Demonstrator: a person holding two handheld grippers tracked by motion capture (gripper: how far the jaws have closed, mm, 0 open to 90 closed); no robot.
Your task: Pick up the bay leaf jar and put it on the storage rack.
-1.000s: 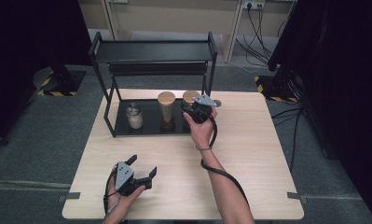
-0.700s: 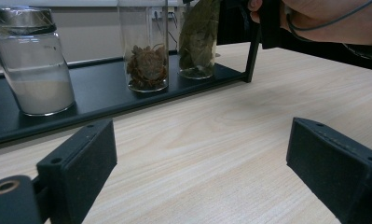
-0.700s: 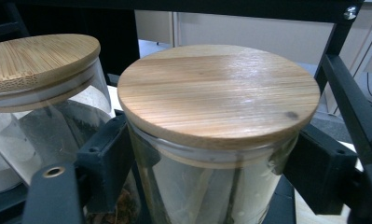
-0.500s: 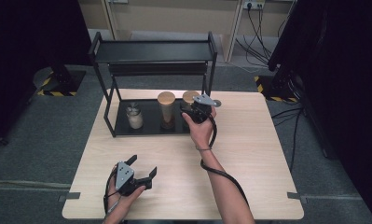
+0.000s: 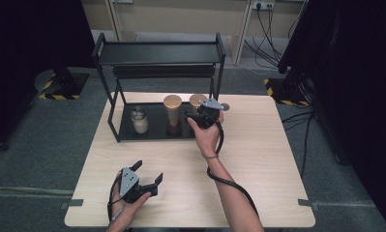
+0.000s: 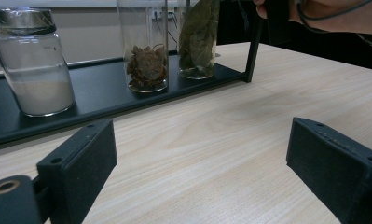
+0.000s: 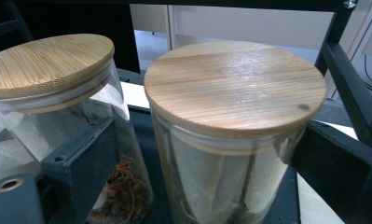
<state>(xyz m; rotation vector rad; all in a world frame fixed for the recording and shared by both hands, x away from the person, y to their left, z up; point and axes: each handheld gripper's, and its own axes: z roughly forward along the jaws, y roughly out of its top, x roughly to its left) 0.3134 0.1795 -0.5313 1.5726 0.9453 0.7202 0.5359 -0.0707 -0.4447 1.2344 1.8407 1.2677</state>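
The right gripper (image 5: 196, 114) reaches to the right end of the black metal rack (image 5: 157, 53), its matte black, rubbery jaws set on either side of a round glass jar (image 7: 225, 163). The jaws have just been opening, and the jar stands between them, released, with a gap visible beside the left pad. This jar has clear, smooth walls, a flat round lid of pale striped bamboo (image 7: 235, 84) with a small dark knot near its edge, and long dried leaves inside. Just to the left of the gripper stands a second, taller glass jar (image 7: 62, 135) with the same kind of bamboo lid, holding brown star-shaped spice at its bottom. Farther left on the rack's glossy black bottom tray is a squat jar (image 6: 33, 65) with a shiny metal clasp lid, half full of white powder; faint raised lettering on its glass is too small to read. The left gripper (image 5: 141, 180) rests low on the light wood-grain table (image 5: 258, 193), well apart from the rack, its flat rectangular foam-faced pads spread wide and holding nothing.
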